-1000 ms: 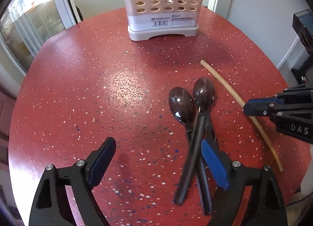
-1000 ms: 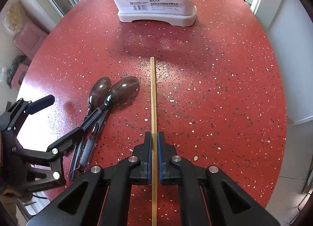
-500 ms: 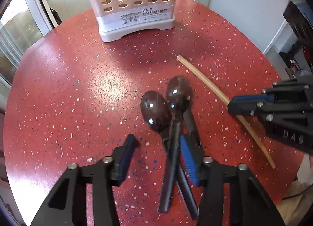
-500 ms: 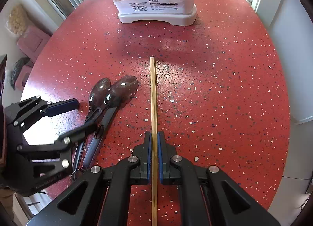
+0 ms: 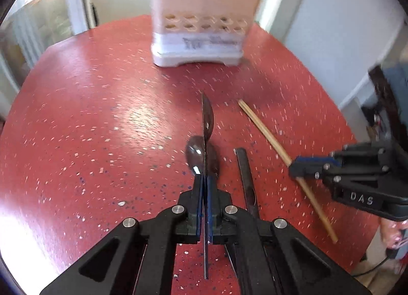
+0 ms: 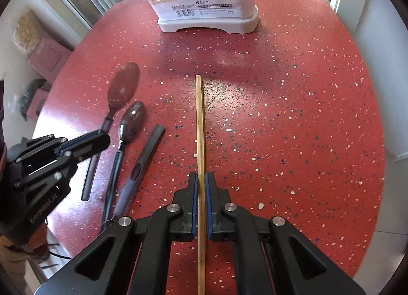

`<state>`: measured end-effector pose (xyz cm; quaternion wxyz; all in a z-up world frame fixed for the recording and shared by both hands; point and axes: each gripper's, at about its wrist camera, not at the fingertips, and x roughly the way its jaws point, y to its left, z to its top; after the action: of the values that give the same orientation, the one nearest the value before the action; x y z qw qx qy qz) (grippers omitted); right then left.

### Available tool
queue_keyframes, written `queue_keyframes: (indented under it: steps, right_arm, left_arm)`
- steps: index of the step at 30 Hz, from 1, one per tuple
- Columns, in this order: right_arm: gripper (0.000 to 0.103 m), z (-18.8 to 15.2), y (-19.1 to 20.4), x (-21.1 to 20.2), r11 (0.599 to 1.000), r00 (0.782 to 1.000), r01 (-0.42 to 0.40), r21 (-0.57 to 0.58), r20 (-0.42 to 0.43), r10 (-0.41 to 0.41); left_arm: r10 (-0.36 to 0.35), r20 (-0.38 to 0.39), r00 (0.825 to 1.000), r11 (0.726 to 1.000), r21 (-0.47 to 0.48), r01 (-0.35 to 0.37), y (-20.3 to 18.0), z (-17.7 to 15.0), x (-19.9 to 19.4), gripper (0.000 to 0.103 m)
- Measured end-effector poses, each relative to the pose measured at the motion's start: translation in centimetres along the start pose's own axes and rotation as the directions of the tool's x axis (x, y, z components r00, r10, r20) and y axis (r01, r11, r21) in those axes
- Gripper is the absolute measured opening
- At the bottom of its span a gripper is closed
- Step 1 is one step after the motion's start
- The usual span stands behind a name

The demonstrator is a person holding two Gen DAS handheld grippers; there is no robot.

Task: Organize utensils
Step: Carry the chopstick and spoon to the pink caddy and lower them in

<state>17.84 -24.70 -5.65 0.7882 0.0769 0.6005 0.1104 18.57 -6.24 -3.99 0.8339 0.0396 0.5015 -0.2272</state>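
My left gripper (image 5: 204,185) has its jaws closing tight on the handle of a dark spoon (image 5: 207,119), which is raised off the red table and seen edge-on. From the right wrist view this spoon (image 6: 123,88) juts out of the left gripper (image 6: 97,142). A second dark spoon (image 6: 132,121) and a dark utensil handle (image 6: 148,152) lie on the table beside it. My right gripper (image 6: 201,182) is shut on a pale wooden chopstick (image 6: 201,129) that points toward the white utensil holder (image 6: 204,1). In the left wrist view the right gripper (image 5: 301,165) clamps that chopstick (image 5: 267,137).
The holder (image 5: 201,37) stands at the far side of the round red speckled table (image 5: 102,116), with utensils sticking out of its top. A white wall is to the right and glass doors are to the left. A person's hand (image 5: 392,233) shows at the right edge.
The left gripper has shut on one spoon's handle and lifted it, turning it on edge. The right gripper has stayed shut on the chopstick in the same place.
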Motion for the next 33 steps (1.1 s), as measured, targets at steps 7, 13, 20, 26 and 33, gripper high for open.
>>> queue_keyframes:
  steps: [7,13,20,26,33]
  right_arm:
    - [0.006,-0.4,-1.2,-2.2,0.995,0.993,-0.095,0.021,0.079,0.093]
    - [0.006,-0.2,-1.2,-5.6,0.988,0.972,-0.156,0.007,0.181,0.153]
    - [0.006,1.4,-0.8,-10.1,0.981,0.928,-0.19,-0.031,0.319,0.19]
    - [0.006,4.7,-0.4,-13.7,0.979,0.884,-0.193,-0.065,0.421,0.203]
    - [0.006,10.3,-0.5,-15.3,0.977,0.847,-0.2,-0.077,0.488,0.212]
  left_arm:
    - [-0.016,0.162,0.987,0.994,-0.107,0.034,1.1,0.3,-4.0,0.032]
    - [-0.026,0.25,0.968,0.987,-0.146,0.064,1.4,0.9,-6.8,0.032]
    - [-0.02,0.366,0.93,0.981,-0.171,0.088,1.7,3.3,-10.3,0.032]
    - [-0.009,0.457,0.889,0.977,-0.184,0.105,2.7,7.7,-12.3,0.032]
    - [0.001,0.513,0.858,0.969,-0.214,0.127,4.3,13.6,-11.5,0.032]
